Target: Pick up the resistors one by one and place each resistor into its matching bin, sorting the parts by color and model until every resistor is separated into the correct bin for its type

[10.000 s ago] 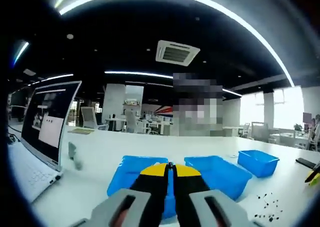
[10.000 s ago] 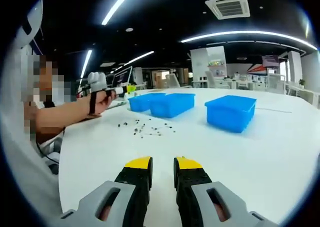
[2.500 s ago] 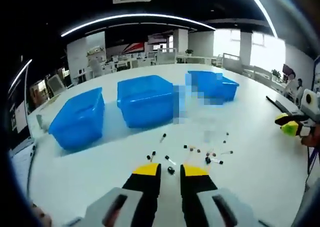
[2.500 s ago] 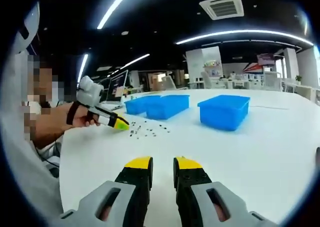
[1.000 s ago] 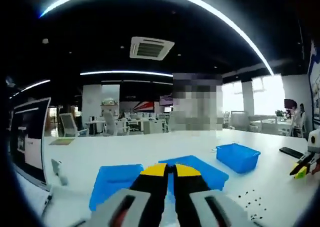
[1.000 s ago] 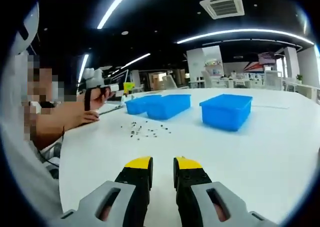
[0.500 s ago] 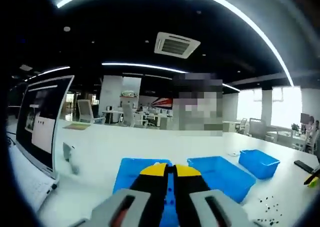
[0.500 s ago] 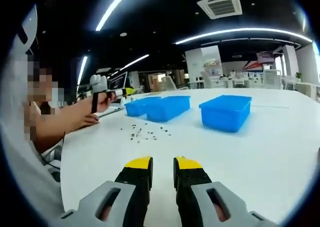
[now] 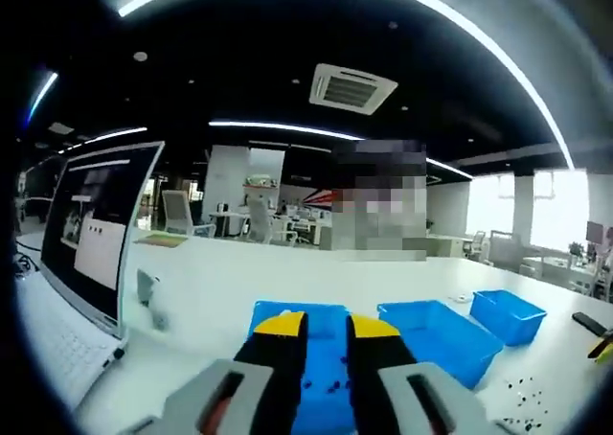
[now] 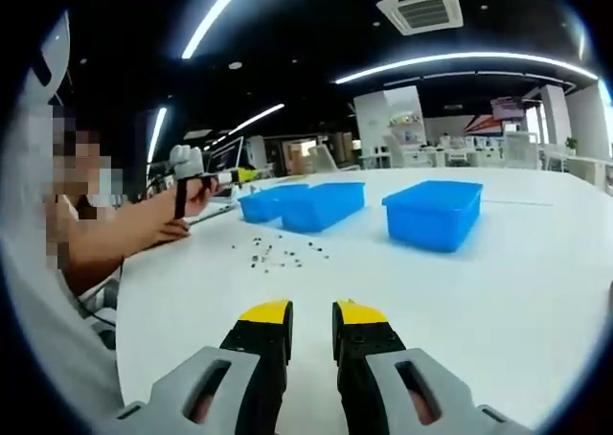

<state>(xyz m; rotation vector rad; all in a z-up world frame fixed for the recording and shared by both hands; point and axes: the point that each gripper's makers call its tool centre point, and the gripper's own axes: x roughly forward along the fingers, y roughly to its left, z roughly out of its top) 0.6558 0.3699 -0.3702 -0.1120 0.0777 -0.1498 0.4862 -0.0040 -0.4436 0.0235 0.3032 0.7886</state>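
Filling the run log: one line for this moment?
left gripper: open over nearest blue bin | right gripper: open, idle above table | loose resistors: still unsorted

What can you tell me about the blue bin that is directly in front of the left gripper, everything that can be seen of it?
The nearest blue bin is an open, rectangular tray that looks like glossy plastic, with a raised rim. It sits flat on the white table, beside a second blue bin on its right; whether the two touch cannot be told. A few small dark parts lie on its floor. The left gripper is above it with its jaws slightly apart and nothing visible between them, hiding part of the bin.
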